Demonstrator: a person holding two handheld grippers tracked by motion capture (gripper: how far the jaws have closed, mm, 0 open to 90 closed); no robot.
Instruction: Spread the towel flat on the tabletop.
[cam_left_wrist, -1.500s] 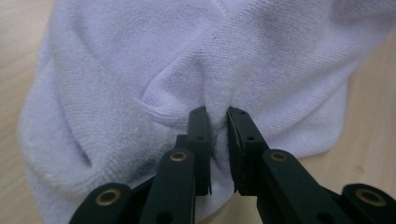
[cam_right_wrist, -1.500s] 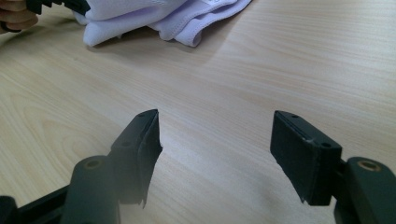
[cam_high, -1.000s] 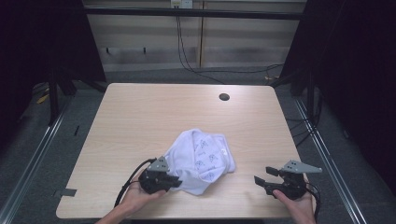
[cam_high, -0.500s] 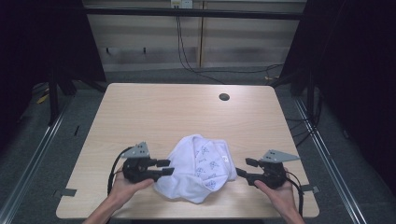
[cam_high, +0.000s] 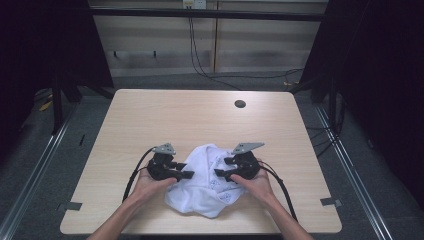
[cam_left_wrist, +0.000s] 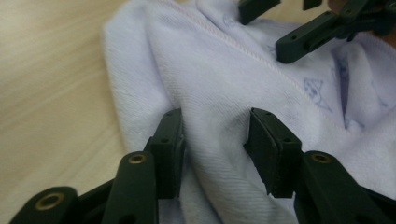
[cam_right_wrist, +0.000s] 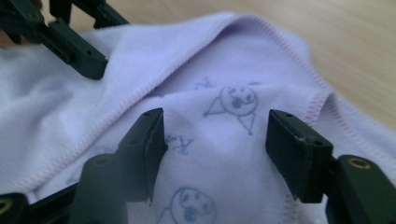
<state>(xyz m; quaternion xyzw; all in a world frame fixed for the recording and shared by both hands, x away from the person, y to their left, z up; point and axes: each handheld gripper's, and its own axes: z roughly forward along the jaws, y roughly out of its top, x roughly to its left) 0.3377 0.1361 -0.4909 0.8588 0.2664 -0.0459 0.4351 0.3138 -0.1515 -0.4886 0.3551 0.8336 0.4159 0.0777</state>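
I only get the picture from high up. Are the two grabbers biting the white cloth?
Observer: Not closed. The left gripper has its jaws apart with a ridge of the cloth between them.
Operator: And the other one?
Observer: The right gripper is open too, over a flap.
Operator: What are the little marks?
Observer: Small blue cartoon faces printed on the fabric.
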